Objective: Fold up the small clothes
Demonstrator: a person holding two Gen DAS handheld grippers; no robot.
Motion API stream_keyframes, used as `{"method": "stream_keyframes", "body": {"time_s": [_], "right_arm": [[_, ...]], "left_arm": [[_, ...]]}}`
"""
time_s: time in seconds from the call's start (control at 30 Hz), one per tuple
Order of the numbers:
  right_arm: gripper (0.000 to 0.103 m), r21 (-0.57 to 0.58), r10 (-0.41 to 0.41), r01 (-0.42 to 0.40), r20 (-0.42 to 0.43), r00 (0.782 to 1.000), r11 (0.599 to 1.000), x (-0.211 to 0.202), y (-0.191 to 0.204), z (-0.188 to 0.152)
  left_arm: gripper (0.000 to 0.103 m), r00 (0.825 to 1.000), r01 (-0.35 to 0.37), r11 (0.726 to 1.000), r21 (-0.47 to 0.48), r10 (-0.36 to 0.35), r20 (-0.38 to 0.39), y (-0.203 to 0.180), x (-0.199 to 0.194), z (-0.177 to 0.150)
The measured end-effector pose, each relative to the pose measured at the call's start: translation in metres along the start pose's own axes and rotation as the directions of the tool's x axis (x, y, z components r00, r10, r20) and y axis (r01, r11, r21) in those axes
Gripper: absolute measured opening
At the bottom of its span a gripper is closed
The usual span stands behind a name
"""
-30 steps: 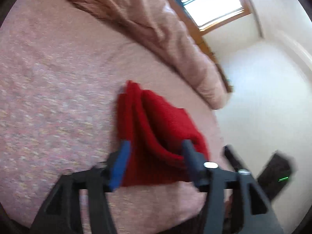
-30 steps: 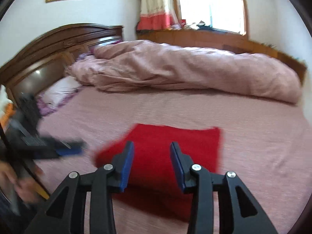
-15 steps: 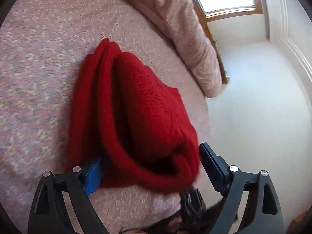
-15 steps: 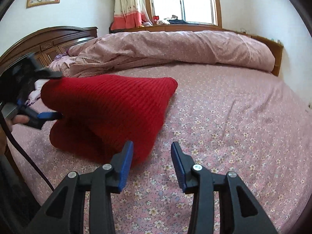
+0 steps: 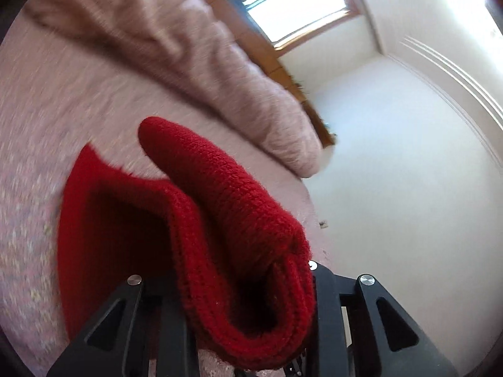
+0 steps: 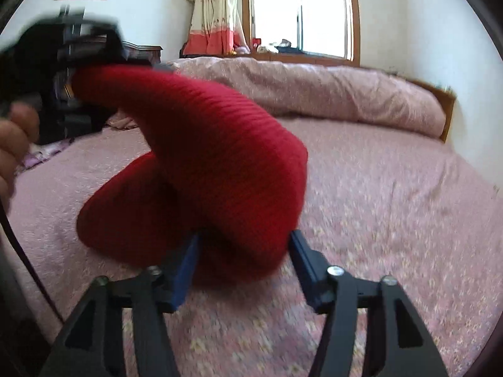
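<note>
The left tongs [image 5: 248, 308] have just been closing and now pinch a thick rolled edge of the red knit garment [image 5: 220, 207] low in the middle of the left wrist view; the layers bunch between the jaws, so the grip looks firm; this hold seems meant to lift one end clear of the bed [image 5: 47, 125] so it can be carried over for a fold. In the right wrist view the same tongs appear blurred at the upper left [image 6: 75, 59], with a person's hand [image 6: 14, 144] at the left edge, and the garment [image 6: 220, 157] arches from there down to the lower middle of the frame.

The right tongs [image 6: 242, 260] have just been opening; their jaws stand wide either side of the garment's lower bulge, not visibly pressing it; my guess is they are placed to catch the near end so both ends can be steered together.

The garment is a ribbed, thick red knit, already doubled on itself, soft and slumping; part hangs raised, part rests on the pink flowered bed cover, left of centre; a crumpled pink quilt [image 6: 330, 94] lies along the far side, below the window [image 6: 298, 12].
</note>
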State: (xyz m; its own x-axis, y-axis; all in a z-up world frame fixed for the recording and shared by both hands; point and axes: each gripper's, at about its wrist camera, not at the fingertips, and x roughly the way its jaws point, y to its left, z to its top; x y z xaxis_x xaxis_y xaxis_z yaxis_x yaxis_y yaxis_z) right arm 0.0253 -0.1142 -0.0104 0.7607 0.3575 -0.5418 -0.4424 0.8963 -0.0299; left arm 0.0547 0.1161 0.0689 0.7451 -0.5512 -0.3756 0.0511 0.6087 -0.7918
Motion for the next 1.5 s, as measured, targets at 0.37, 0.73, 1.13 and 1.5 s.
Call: {"method": "stream_keyframes", "body": {"time_s": [0.37, 0.73, 1.13, 1.5], "right_arm": [[0.084, 0.166, -0.05, 0.049, 0.007, 0.999, 0.985, 0.034, -0.003, 0.017], [0.091, 0.209, -0.022, 0.036, -0.072, 0.997, 0.977, 0.04, -0.069, -0.003], [0.091, 0.148, -0.081, 0.098, -0.117, 0.99, 0.984, 0.006, -0.059, -0.019], [0.078, 0.038, -0.115, 0.119, -0.089, 0.989, 0.992, -0.046, -0.046, 0.0]], "left_arm": [[0.019, 0.999, 0.048, 0.995, 0.083, -0.049, 0.019, -0.016, -0.011, 0.002], [0.019, 0.975, -0.193, 0.975, 0.11, 0.204, -0.093, 0.042, -0.02, -0.028], [0.04, 0.949, -0.246, 0.963, 0.113, 0.263, -0.177, 0.063, -0.023, -0.058], [0.053, 0.967, -0.154, 0.983, -0.101, 0.129, -0.222, 0.089, -0.038, -0.041]]}}
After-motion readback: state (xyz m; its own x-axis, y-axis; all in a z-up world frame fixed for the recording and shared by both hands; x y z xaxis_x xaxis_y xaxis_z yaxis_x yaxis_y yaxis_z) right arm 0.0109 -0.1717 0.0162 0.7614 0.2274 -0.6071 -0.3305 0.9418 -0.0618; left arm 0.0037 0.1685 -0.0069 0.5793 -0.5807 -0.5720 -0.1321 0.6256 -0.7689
